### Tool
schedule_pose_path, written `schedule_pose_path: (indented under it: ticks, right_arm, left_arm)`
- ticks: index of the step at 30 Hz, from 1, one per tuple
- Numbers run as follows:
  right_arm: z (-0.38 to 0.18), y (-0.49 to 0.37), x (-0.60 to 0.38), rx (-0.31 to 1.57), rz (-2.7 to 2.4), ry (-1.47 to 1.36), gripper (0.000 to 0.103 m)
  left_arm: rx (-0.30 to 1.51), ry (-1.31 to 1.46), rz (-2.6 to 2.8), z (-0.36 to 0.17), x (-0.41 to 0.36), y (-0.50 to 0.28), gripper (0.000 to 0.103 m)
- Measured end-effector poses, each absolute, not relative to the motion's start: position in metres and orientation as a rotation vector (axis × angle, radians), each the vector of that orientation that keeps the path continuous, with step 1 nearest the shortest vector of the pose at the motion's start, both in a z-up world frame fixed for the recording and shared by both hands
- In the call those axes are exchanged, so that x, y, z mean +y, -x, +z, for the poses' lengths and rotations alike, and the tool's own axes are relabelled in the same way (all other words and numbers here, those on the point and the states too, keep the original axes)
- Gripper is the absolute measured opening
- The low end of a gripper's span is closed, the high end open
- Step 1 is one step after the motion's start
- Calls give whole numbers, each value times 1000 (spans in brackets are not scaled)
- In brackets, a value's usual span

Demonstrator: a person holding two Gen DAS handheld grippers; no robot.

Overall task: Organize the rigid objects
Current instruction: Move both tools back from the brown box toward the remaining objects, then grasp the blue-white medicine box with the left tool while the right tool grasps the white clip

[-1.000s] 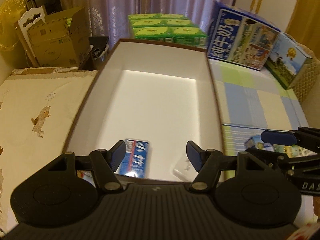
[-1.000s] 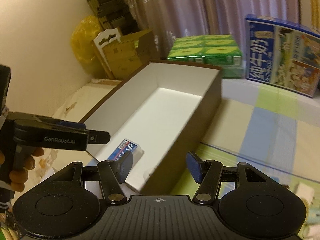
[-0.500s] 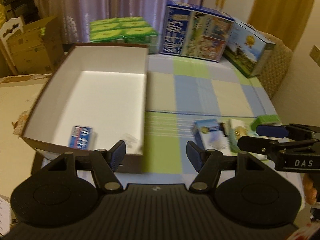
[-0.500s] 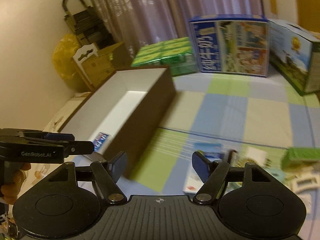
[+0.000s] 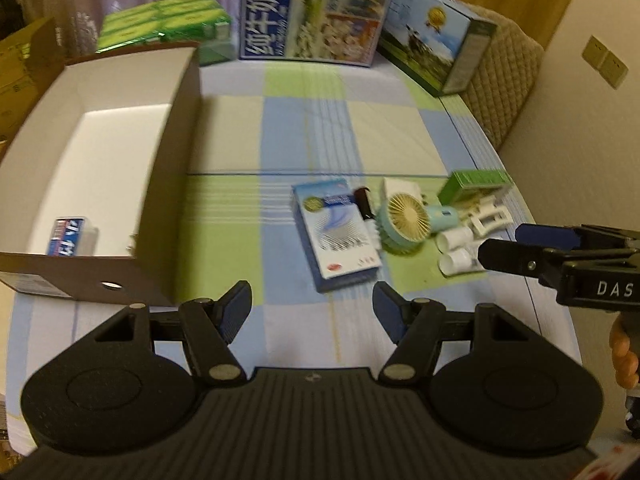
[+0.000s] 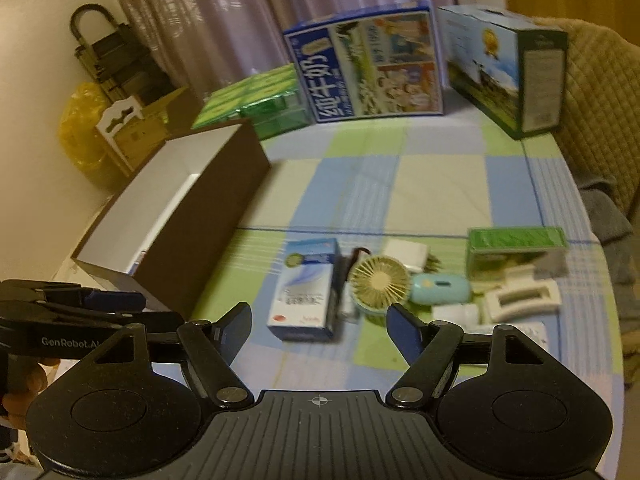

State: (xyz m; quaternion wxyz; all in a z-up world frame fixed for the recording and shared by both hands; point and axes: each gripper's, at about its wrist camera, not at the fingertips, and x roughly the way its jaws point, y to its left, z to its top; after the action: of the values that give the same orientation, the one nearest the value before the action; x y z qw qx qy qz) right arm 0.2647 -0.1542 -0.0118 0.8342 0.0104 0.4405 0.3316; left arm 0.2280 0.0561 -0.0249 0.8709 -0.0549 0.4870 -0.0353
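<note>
Brown storage box (image 5: 160,184) with a white interior sits on the left of the checked blue-green cloth (image 5: 304,128). Inside it, near the front wall, lies one small blue-and-white packet (image 5: 66,236); something pale sits beside the right inner wall, too blurred to identify.

A loose cluster lies on the cloth to the right of the box, well apart from it. It includes a blue-white carton (image 5: 336,236) lying flat, with a dark pen-like item (image 5: 364,208) along its right edge. A teal handheld fan (image 5: 408,222) with a cream grille is just beside that. Behind the fan is a white block (image 6: 406,254). A green box (image 5: 474,184) sits at the far right. In front of the green box are white plastic clips (image 6: 520,300) and two short white tubes (image 5: 458,248).

At the back of the cloth stand a big blue milk carton case (image 5: 316,12), a second printed case (image 5: 436,48) and a green shrink-wrapped pack (image 5: 164,20).

Left gripper (image 5: 312,310) is pitched down over the near edge of the cloth. Its jaws are apart with nothing between them, aimed just short of the blue-white carton. Right gripper (image 6: 318,326) is also angled down, jaws opening, empty, framing the carton and fan from the near side without touching them. In the left wrist view the right gripper pokes in from the right edge, over the white tubes. A hand (image 5: 624,354) grips its handle.
</note>
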Motion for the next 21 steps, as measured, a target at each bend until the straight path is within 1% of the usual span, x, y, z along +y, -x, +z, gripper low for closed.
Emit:
schedule_pose_path:
  ticks: [14,21]
  right_arm:
    - [-33,-282,-204,1020,558,-75,72]
    - [-38,-291,-226,1028,480,-94,72]
  left_arm:
    - [1088,96,-99,-62,28,-255,63]
    - [1097,85,-104,-77,19,-271,64]
